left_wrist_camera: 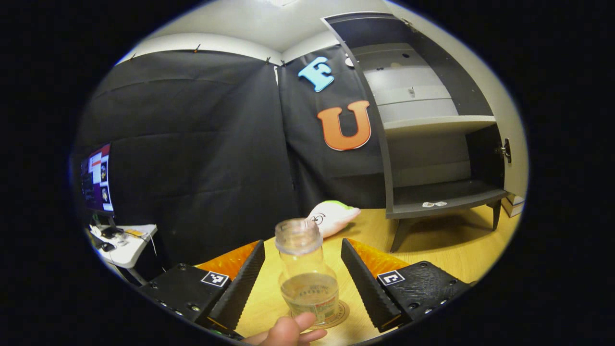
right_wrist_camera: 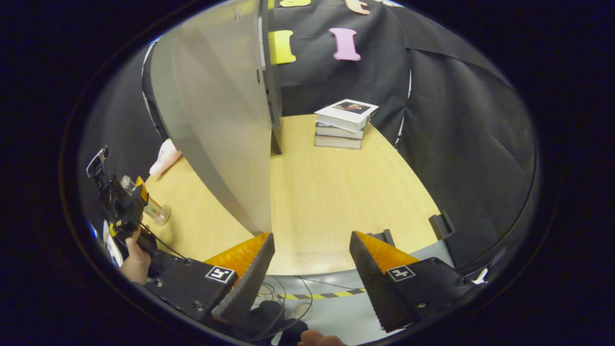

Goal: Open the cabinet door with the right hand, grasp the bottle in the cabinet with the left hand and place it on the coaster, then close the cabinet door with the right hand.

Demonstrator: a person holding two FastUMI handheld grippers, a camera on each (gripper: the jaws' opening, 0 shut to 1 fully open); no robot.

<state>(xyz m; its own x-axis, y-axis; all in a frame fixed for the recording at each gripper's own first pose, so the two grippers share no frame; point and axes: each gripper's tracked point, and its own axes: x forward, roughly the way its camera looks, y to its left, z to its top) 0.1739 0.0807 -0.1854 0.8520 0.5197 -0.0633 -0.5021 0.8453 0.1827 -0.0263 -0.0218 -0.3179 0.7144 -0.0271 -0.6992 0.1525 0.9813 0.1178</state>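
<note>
While one bottle (left_wrist_camera: 307, 278) stands, three books (right_wrist_camera: 344, 124)

Clear capless bottle (left_wrist_camera: 306, 274) upright on round coaster (left_wrist_camera: 342, 315); grey cabinet (left_wrist_camera: 432, 144) open, door (right_wrist_camera: 216, 120) swung wide

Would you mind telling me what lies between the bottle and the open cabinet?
In the left gripper view, a white plush toy lies on the table between the bottle and the cabinet.

Light wooden table (right_wrist_camera: 317, 202), cabinet (left_wrist_camera: 432, 144), book stack (right_wrist_camera: 343, 125), plush toy (left_wrist_camera: 331, 216), coaster (left_wrist_camera: 342, 315) under bottle (left_wrist_camera: 307, 278)
</note>
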